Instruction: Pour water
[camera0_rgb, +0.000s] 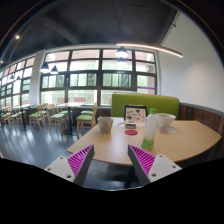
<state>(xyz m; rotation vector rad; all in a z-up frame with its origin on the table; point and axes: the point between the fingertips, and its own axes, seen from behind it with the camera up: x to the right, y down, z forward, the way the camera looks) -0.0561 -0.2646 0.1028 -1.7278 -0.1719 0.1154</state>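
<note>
1. The gripper (111, 165) stands wide open above the near edge of a round wooden table (180, 142), holding nothing.
2. Its two fingers show their purple pads (80, 160) on the inner faces, with bare tabletop in the gap between them.
3. A tall clear cup (149, 134) with a green base stands on the table just ahead of the right finger, apart from it and untouched.
4. A pale mug (105, 124) stands farther back, beyond the left finger.
5. A small red dish (130, 130) lies flat between the mug and the cup, farther back than the cup.
6. A clear bowl (165, 120) sits near the far right of the table, beyond the cup.
7. A small upright sign (135, 113) stands at the far edge of the table, behind the dish.
8. Whether any vessel holds water cannot be told.
9. A green bench (150, 102) backs the table at its far side.
10. Other tables and chairs (40, 116) fill the room to the left, under large windows (95, 75).
</note>
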